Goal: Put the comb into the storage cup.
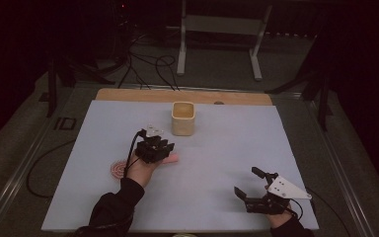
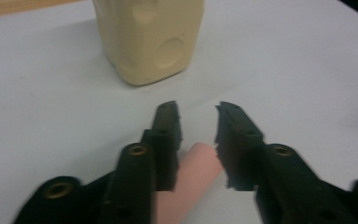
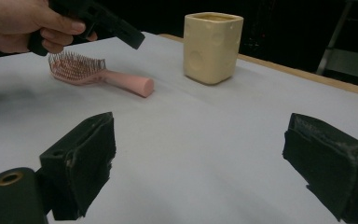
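Observation:
A pink hairbrush [image 1: 119, 169] lies on the white table sheet [image 1: 227, 143], bristles up, with its handle [image 1: 173, 158] pointing right. My left gripper [image 1: 167, 150] hovers over that handle. In the left gripper view the jaws [image 2: 196, 112] stand on either side of the handle [image 2: 193, 177] without clearly pressing on it. The right gripper view shows the left gripper [image 3: 130, 39] a little above the brush [image 3: 98, 74]. A cream square cup [image 1: 183, 118] stands upright behind the brush. My right gripper [image 1: 246, 181] rests open at the front right, nothing between its jaws [image 3: 200, 154].
A wooden strip [image 1: 128, 95] runs along the table's far edge. Beyond it, on the floor, lie black cables [image 1: 153, 64] and a white stand [image 1: 217, 29]. Bare sheet stretches between the two grippers and to the right of the cup [image 3: 212, 46].

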Action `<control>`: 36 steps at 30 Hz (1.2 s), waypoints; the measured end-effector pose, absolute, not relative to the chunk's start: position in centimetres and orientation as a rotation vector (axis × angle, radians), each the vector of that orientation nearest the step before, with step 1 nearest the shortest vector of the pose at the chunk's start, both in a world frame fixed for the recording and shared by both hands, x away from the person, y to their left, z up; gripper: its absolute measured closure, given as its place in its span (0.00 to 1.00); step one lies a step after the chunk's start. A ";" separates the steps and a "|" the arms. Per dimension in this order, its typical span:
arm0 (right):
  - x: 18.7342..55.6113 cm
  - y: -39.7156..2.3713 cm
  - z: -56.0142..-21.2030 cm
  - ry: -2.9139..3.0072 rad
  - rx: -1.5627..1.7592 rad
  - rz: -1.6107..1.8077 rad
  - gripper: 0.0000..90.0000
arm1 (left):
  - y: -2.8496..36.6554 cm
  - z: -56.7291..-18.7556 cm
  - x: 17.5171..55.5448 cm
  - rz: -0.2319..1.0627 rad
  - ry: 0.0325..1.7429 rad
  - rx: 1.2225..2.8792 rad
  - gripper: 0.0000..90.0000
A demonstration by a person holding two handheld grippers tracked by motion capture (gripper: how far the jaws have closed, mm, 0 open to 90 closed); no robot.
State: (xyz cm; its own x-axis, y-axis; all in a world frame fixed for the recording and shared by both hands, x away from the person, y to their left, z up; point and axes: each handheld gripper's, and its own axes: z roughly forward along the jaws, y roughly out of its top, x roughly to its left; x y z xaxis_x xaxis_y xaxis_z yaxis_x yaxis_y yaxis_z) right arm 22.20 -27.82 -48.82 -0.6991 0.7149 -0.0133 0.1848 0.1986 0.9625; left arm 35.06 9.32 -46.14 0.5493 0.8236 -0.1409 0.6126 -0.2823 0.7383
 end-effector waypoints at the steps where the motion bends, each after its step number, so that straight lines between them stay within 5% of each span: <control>1: 22.2 -27.8 -48.8 2.016 0.835 1.517 0.10 | 9.3 -46.1 35.1 0.344 1.157 2.006 0.83; 8: 22.2 -27.9 -48.8 2.014 0.834 1.523 0.10 | 8.9 -46.6 35.8 0.329 1.210 2.062 1.00; 36: 22.2 -27.9 -48.8 2.013 0.839 1.529 0.10 | 7.4 -48.9 37.7 0.316 1.284 2.246 1.00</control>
State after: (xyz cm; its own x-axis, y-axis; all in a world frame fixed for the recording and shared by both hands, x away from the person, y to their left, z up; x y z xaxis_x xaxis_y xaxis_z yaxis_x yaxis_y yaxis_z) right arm 22.22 -27.91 -48.78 -0.7007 0.7134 -0.0064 0.1850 0.1903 0.9641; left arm 37.65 7.36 -48.94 0.5215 0.8513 -0.0568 0.7278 -0.4091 0.5505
